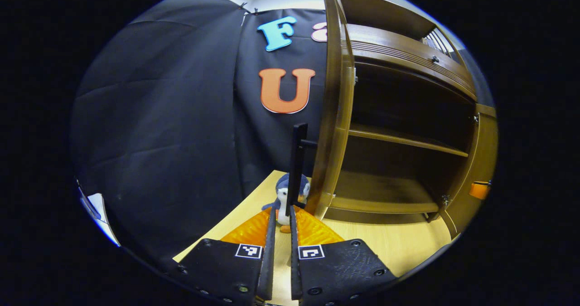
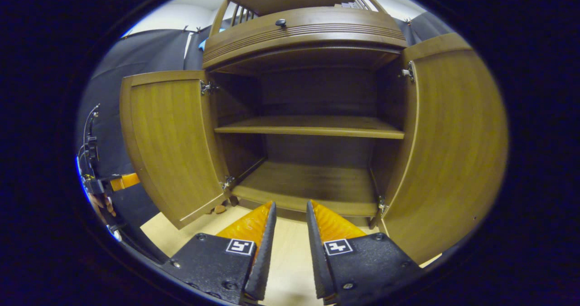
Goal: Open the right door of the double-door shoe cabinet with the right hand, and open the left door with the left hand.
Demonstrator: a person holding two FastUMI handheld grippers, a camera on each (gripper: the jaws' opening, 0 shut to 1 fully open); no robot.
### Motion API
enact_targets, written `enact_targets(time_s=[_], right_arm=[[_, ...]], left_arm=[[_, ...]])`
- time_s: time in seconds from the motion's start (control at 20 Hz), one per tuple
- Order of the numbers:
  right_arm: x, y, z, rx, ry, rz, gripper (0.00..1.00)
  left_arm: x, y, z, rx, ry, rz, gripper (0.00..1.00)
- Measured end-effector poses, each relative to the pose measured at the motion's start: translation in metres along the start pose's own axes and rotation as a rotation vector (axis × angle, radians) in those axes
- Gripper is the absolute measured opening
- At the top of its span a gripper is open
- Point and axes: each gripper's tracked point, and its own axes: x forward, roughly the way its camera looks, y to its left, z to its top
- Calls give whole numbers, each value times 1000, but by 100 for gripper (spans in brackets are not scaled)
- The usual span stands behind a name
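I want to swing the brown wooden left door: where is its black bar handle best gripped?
Grip the black bar handle at mid-length, from the door's outer face, closing on it sideways: it stands upright, held off the left door by a short post.

Shoe cabinet [image 2: 312,29] was warm brown wood with visible grain, inner back panel darker brown; left door [image 2: 170,143] and right door [image 2: 453,143] same brown, vertical grain. Knob [image 2: 281,23] on the top drawer was black, hinges [image 2: 208,87] silver. Door handle [image 1: 297,161] was black. Floor [image 1: 389,247] was pale light wood. Plush penguin [image 1: 285,197] was blue-grey with white belly and orange feet. Booth wall cloth [image 1: 158,124] was black, wall above it white
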Motion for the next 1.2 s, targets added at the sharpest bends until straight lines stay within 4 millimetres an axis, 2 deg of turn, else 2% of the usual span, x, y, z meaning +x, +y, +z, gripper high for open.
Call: enact_targets(time_s=[0.05,0.1,0.15,0.25,0.3,0.35,0.4,0.5,0.55,0.6,0.65,0.7,0.75,0.8,0.85,0.9,0.95,1.0,1.1,1.15,1.2], right_arm=[[-2,-1,1,-1,-4,1,43],[-3,-4,3,-3,-11,-9,44],[-5,-6,5,-2,-20,-16,53],[-10,-13,11,0,-43,-34,56],[-14,-16,15,-1,-55,-44,56],[-16,-20,18,-4,-69,-54,52],[-18,-25,21,-7,-81,-71,52],[-23,-30,25,-7,-104,-87,68],[-26,-31,27,-4,-111,-91,76],[-27,-31,29,-3,-118,-95,71],[-30,-32,30,-1,-126,-98,74],[-33,-33,34,0,-137,-101,77],[-35,-32,39,-1,-153,-102,77],[-38,-32,45,-5,-170,-106,76],[-43,-32,49,-13,-186,-110,76],[-46,-33,53,-25,-199,-115,78],[-49,-32,57,-35,-212,-118,84],[-53,-31,60,-43,-223,-120,87],[-59,-30,65,-56,-236,-118,83],[-63,-31,67,-59,-239,-121,87],[-67,-31,68,-61,-242,-122,87]], left_arm=[[-4,0,0,-1,0,9,15],[-6,-1,-4,5,8,16,32],[-12,-1,-6,25,10,41,35],[-13,1,-3,65,-3,76,40],[-14,-3,-3,62,-7,76,55],[-20,-12,0,44,-17,64,52],[-30,-22,2,35,-37,62,49],[-42,-30,8,38,-67,71,74],[-46,-38,13,41,-82,64,76],[-49,-48,18,45,-98,52,79],[-52,-62,22,50,-111,28,80],[-57,-74,27,60,-125,8,86],[-60,-88,33,71,-140,-19,99],[-61,-103,39,86,-152,-44,80],[-63,-116,45,98,-169,-60,80],[-64,-130,51,101,-183,-92,95],[-67,-145,59,105,-205,-123,95],[-71,-159,65,114,-222,-152,95],[-76,-183,75,130,-250,-203,95],[-78,-194,77,130,-251,-227,95],[-83,-201,76,131,-252,-243,100]])
